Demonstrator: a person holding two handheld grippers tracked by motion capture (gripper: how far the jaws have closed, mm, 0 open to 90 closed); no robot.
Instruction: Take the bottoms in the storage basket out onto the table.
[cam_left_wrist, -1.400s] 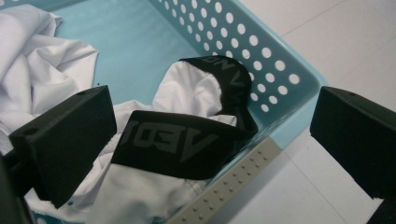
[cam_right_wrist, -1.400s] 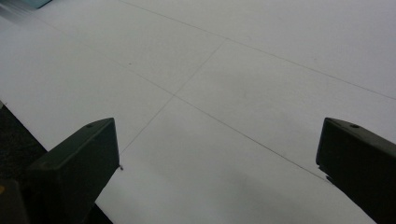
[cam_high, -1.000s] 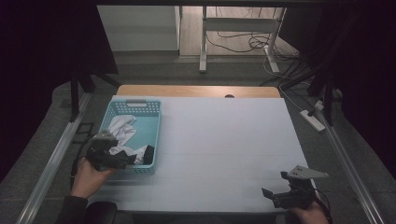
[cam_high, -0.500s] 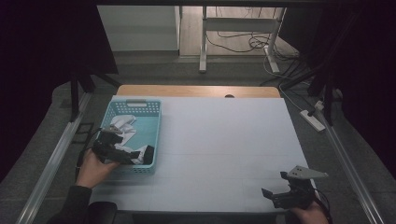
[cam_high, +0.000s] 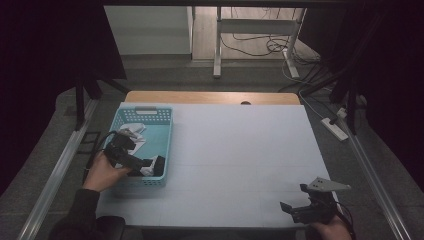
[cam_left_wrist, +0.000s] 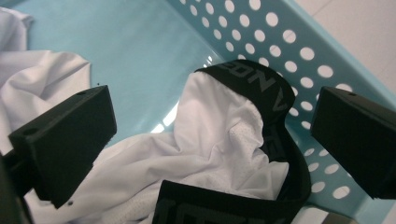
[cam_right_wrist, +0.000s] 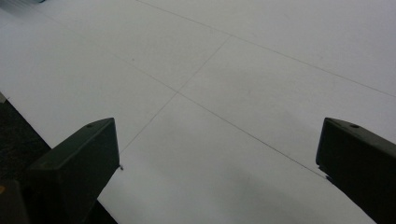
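Note:
A teal perforated basket (cam_high: 167, 134) stands at the table's left, holding white garments (cam_high: 131, 132). One white garment with a black lettered waistband (cam_left_wrist: 233, 140) lies against the basket wall (cam_left_wrist: 280, 42). My left gripper (cam_high: 152, 164) is inside the basket's near end, open, its jaws straddling that garment (cam_left_wrist: 210, 154). My right gripper (cam_high: 290, 209) rests low at the table's front right, open, with nothing but bare white tabletop (cam_right_wrist: 224, 84) between its jaws.
The white table surface (cam_high: 240, 150) stretches between the basket and the right gripper. A wooden strip (cam_high: 210, 97) runs along the far edge. Metal rails flank the table; a power strip (cam_high: 335, 128) lies on the floor at the right.
My left gripper has moved forward and right, down into the basket's near end over the white garment. The right gripper has stayed put.

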